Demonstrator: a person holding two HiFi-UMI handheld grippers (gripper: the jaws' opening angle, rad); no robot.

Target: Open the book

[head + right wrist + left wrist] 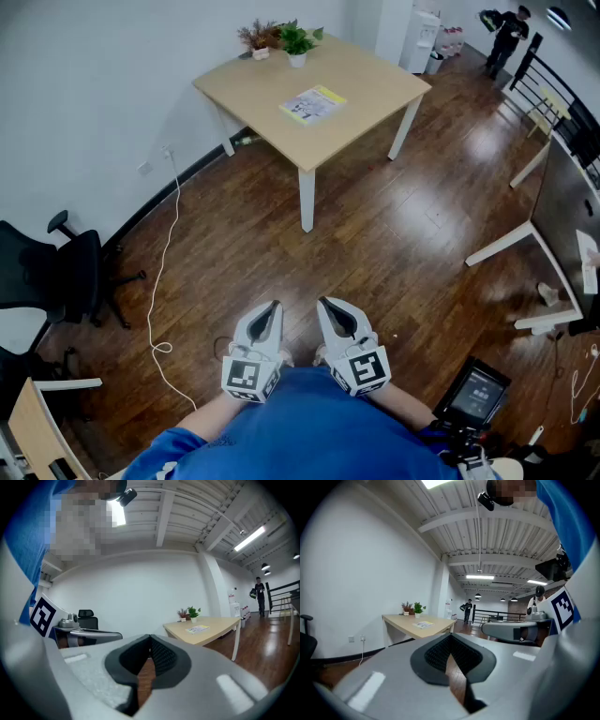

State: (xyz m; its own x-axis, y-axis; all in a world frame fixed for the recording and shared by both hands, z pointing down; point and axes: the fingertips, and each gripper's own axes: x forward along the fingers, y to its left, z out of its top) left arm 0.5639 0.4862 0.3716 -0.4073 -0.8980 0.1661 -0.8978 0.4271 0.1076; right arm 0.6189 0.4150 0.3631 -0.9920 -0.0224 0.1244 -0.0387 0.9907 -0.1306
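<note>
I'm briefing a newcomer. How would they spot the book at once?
Find the light wooden table beside the white wall. The book lies flat near its middle, closed. Its yellow-and-white cover sets it apart from the two small potted plants at the table's far corner.

Left gripper (270, 314) and right gripper (330, 311) were side by side near the body, jaws together, empty. Book (313, 103) lay closed on surface (370, 84) well ahead of both; potted plants (281, 39) beyond it.
</note>
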